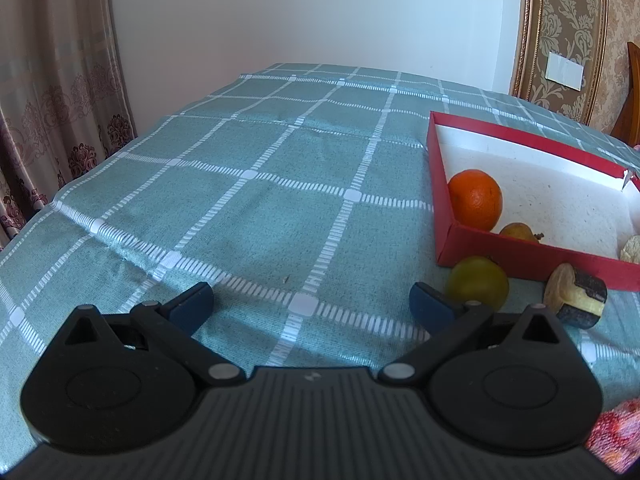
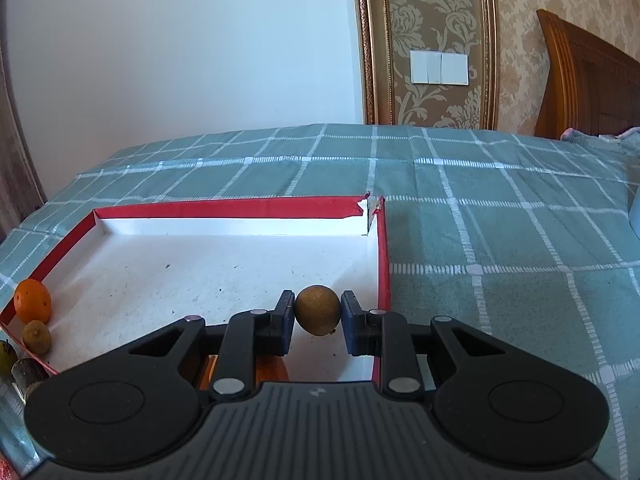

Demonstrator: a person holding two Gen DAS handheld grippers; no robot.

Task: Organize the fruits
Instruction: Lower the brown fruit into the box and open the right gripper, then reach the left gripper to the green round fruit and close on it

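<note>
Fruits go into the red box. The right gripper pinches a small brown fruit at the middle of its frame, over the box's white floor near the right wall. Best to lower it gently, then let go (so it won't roll). The left gripper is spread wide, holding nothing. Inside I count one orange and one more brown fruit. One green fruit waits outside.

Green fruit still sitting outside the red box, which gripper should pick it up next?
Left. The left gripper is open and empty, with the green fruit just beside its right finger, in front of the red box. The right gripper is shut on a brown fruit over the box.
</note>
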